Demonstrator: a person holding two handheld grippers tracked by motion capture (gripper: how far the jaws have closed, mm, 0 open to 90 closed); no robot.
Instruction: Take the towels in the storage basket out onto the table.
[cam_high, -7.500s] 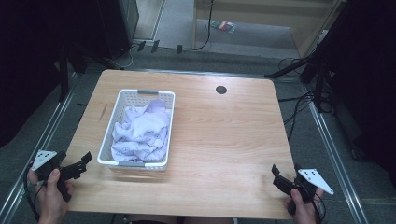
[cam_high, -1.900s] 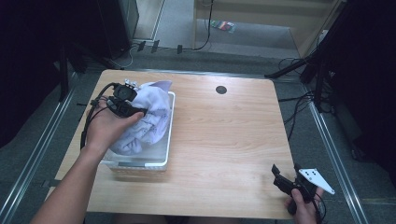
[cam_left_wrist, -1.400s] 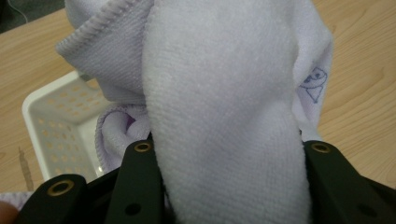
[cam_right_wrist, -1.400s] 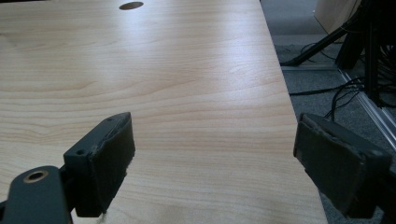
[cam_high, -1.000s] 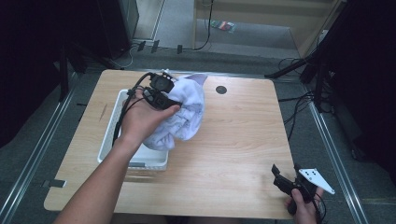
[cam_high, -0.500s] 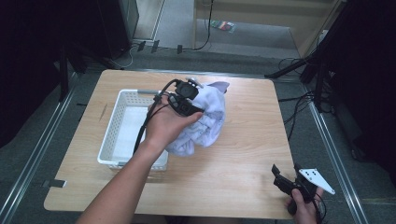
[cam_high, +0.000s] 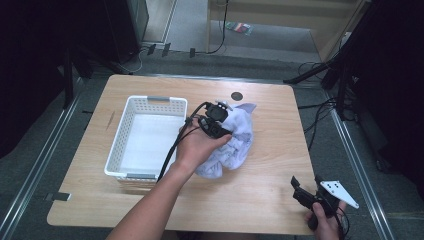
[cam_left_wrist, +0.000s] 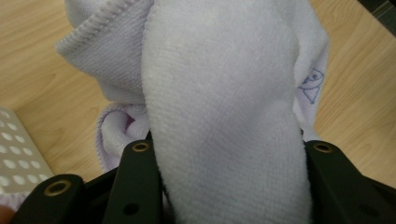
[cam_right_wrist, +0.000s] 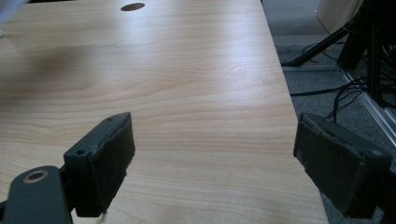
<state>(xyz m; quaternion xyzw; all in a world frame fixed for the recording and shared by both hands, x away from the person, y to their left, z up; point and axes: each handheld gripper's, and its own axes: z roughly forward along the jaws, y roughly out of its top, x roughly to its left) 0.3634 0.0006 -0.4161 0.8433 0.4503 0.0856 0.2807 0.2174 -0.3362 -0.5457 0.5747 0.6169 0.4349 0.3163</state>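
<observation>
Holding lavender towel (cam_high: 235, 137) clamped in left tool (cam_high: 216, 120), right of white basket (cam_high: 131, 120); lowering gently onto bench (cam_high: 260, 185); right tool (cam_high: 305, 192) apart, near edge.

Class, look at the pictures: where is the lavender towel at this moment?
In the high view the lavender towel is bunched near the table's middle, just right of the white basket, gripped by the left gripper, below the dark round hole.
</observation>
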